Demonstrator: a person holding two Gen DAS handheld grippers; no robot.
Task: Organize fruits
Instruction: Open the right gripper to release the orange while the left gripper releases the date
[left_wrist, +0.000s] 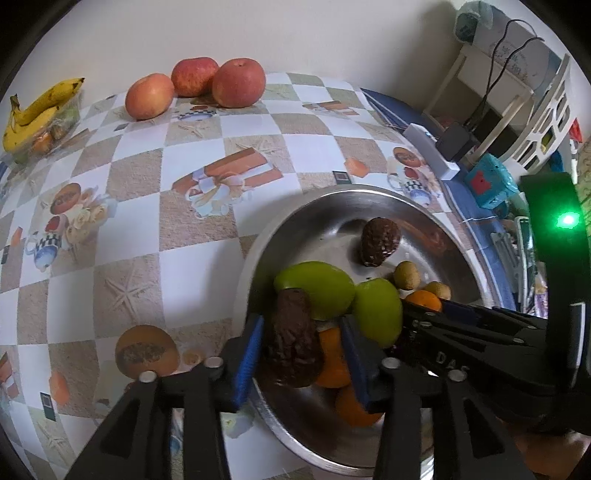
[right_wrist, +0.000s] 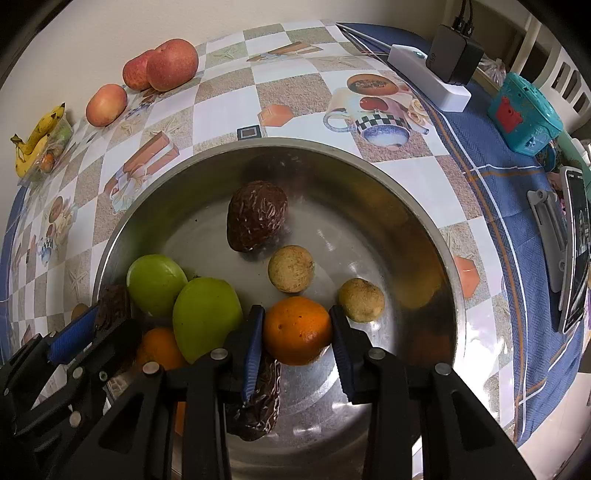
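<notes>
A steel bowl (right_wrist: 295, 142) holds mixed fruit. My right gripper (right_wrist: 297, 321) points down into it, shut on an orange (right_wrist: 297, 330), both blue pads against its sides. My left gripper (left_wrist: 303, 332) is open at the bowl's left side around a dark brown avocado (left_wrist: 295, 343), with a gap showing at the right pad. Also in the bowl are two green fruits (right_wrist: 155, 284) (right_wrist: 207, 317), another avocado (right_wrist: 256, 216), two small yellowish fruits (right_wrist: 291, 268) (right_wrist: 362, 300), a second orange (right_wrist: 160, 349), and a third avocado (right_wrist: 262, 402) under the right gripper.
Three red apples (left_wrist: 238, 83) sit in a row at the table's far edge, with bananas (left_wrist: 40, 107) on a bag of fruit at the far left. To the right are a power strip with a charger (right_wrist: 432, 77), a teal toy (right_wrist: 524, 110) and a phone on a stand (right_wrist: 574, 251).
</notes>
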